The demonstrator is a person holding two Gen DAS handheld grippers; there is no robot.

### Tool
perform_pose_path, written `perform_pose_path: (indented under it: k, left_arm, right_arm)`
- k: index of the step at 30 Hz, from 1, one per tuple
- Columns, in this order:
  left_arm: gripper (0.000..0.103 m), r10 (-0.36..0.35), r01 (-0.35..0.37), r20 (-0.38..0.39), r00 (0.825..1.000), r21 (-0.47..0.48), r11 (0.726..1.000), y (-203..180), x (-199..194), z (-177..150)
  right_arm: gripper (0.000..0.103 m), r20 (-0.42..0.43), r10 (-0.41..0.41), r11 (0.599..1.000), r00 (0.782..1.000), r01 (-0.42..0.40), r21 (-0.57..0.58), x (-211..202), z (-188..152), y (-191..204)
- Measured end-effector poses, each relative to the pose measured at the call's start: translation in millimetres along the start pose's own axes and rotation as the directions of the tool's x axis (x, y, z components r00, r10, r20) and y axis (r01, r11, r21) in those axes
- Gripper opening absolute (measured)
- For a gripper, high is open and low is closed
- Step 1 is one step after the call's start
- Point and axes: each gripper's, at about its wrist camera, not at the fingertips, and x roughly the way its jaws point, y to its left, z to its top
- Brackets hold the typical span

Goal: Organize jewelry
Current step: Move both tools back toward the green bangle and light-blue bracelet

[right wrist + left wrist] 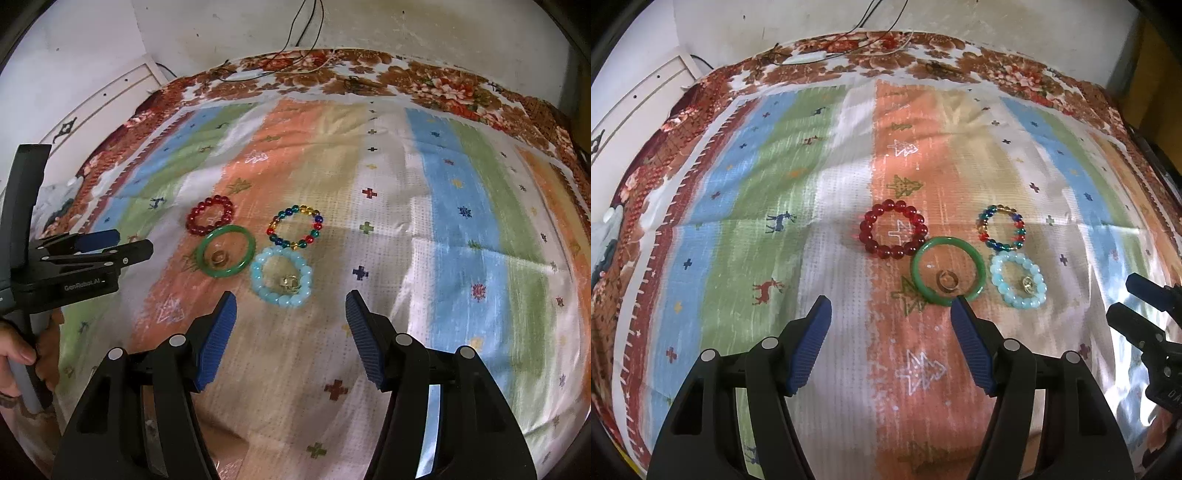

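Your left gripper [890, 306] has its jaws spread wide w/ nothing in them. Your right gripper [291, 301] is spread wide too, also holding nothing. Both hang just in front of the jewelry, which sits close together on the striped cloth [738, 206].

Biggest first:

Green bangle [947, 270]: one smooth shiny hoop, prob. hard like glass or stone. It won't bend, it could slip, and it might crack if it drops. Pinch across the band at the near side, soft squeeze. It touches the red one at its far left edge.

Red bead bracelet [894, 234]: fat dark-red see-thru beads in a loop. Beads are hard, but the loop is prob. floppy on a string. Grab 1 or 2 beads and lift slow, it will dangle.

Pale blue bead bracelet [1018, 279]: milky round beads, just right of the bangle. Same deal, floppy loop, hard slick beads.

Multicolor bead bracelet [1001, 228]: small beads in red, blue, green, yellow, just behind the blue one. Light, thin, harder to pinch.

Plain ring [948, 280]: lies inside the bangle. Tiny, light, hard metal. Easy to flick away, so close slow on its rim.

Gold ring [1029, 285]: lies inside the blue bracelet, looks bumpy on top, too small to tell more. You prob. should move the bracelet off it first.
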Motion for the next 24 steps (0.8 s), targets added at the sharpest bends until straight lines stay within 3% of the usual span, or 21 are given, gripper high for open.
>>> perform_pose_path:
  k: [13,24]
  left_arm:
    - [0.067,-0.038,0.037,-0.054,0.998,-0.031,0.999,3.2,30.2,13.7]
    - [0.067,-0.028,0.025,-0.096,0.995,-0.028,0.999,2.0,58.4,23.4]
  right_arm:
    - [0.061,-0.046,0.002,0.999,0.999,0.0,0.038,33.9,15.1,-10.6]
    - [0.061,-0.086,-0.005,0.999,0.996,0.01,0.052,59.8,20.7,-14.4]
